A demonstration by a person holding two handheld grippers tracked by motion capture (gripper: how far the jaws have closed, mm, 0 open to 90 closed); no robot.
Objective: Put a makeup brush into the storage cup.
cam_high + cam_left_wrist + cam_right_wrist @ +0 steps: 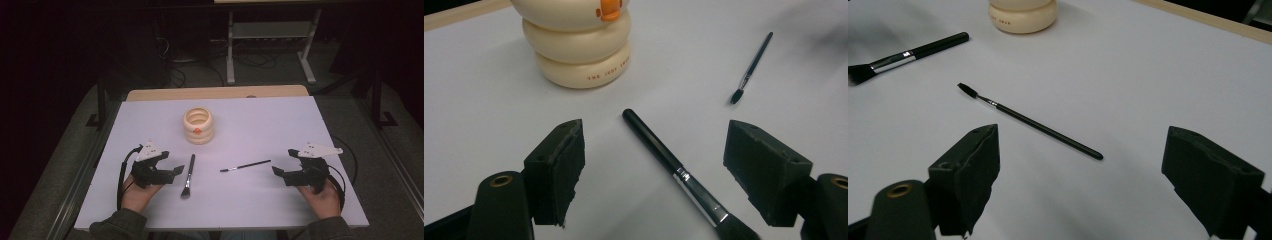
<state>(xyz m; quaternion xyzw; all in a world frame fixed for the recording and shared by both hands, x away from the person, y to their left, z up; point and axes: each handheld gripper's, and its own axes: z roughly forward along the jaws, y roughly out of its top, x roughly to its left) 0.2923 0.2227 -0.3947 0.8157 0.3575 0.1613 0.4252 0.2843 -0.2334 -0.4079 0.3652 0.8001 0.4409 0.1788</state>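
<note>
2 grippers rest wide open and hold nothing. The big brush lies just beside the left gripper. The thin brush lies near the right gripper. The cream holder stands farther off.

On the tabletop a ringed holder stands toward twelve o'clock, left of centre; at its six o'clock lies a thick brush, handle toward the holder; at the thick brush's three o'clock lies a thin brush, well apart from it; the left tongs sit just beside the thick brush at nine o'clock; the right tongs near the thin brush at three o'clock.
</note>
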